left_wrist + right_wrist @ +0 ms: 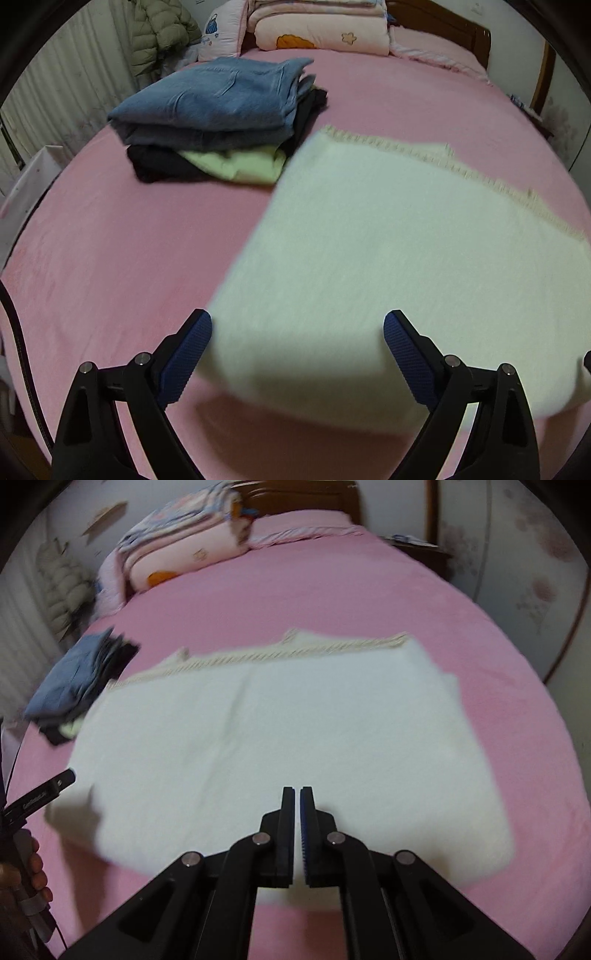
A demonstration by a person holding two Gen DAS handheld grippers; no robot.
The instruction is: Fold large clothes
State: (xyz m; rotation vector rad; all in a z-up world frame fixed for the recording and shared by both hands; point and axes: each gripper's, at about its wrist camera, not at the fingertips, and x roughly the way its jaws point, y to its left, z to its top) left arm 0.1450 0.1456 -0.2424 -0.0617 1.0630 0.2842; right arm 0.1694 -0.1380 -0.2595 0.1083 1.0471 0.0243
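A white fuzzy garment [388, 258] with a cream knitted hem lies folded flat on the pink bed [110, 258]; it also shows in the right wrist view [277, 738]. My left gripper [297, 328] is open, its blue-padded fingers spread over the garment's near left corner, holding nothing. My right gripper [297, 801] is shut with its fingers pressed together over the garment's near edge; no cloth shows between them. Part of the left gripper [40, 794] and the hand holding it show at the left edge of the right wrist view.
A stack of folded clothes [221, 114], blue denim on top, black and pale green below, sits at the far left of the bed [406, 590]; it also shows in the right wrist view [81, 679]. Folded quilts and pillows [321, 33] lie at the headboard. A puffer jacket [159, 33] hangs at back left.
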